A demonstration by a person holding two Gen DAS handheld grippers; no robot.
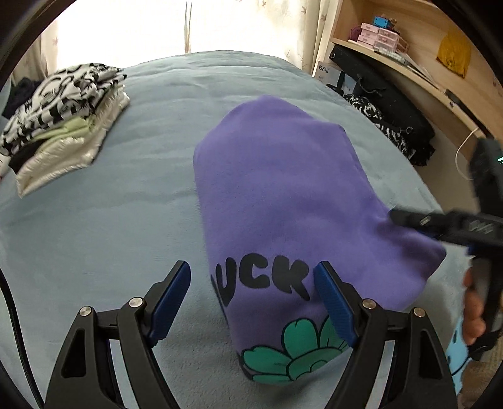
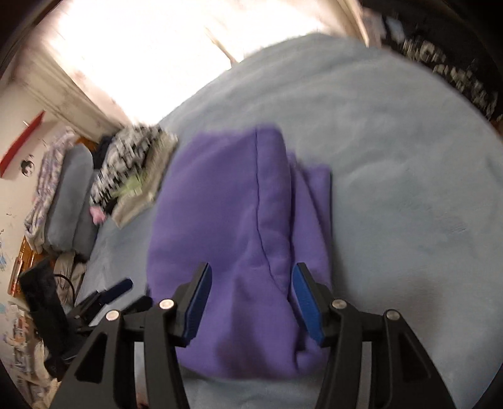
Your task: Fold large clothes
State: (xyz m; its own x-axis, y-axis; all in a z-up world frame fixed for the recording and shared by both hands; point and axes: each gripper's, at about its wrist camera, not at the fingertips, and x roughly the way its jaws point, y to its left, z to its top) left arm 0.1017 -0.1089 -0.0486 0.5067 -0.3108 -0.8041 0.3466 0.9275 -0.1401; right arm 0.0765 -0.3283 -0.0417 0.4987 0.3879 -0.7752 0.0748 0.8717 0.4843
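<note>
Blue pads line the inner faces of the left gripper (image 1: 253, 303), whose black fingers stand wide apart with nothing between them; the right finger overlaps the near edge of the purple sweatshirt (image 1: 292, 201) in the left wrist view, though whether it touches the cloth cannot be told. That sweatshirt lies folded into a long bundle on the light blue bed cover (image 1: 132, 201), its printed dark letters and a green flower facing the left gripper. The right gripper (image 2: 250, 302) also has its fingers spread apart, hovering over or at the near end of the same bundle, where a seam runs lengthwise along the purple fabric; the right wrist view is blurred, so contact cannot be judged. From the left wrist view the right gripper's black body reaches in from the right side against the sweatshirt's edge, with a hand (image 1: 474, 311) on its handle. Farther back on the bed, to the left, sits a stack of folded clothes (image 1: 63, 122) topped by a black-and-white patterned piece. Beyond the bed's far edge hang pale curtains (image 1: 220, 22) bright with daylight, and on the right stands a wooden shelf unit (image 1: 418, 69) holding small pink boxes, with dark items piled beneath it.
</note>
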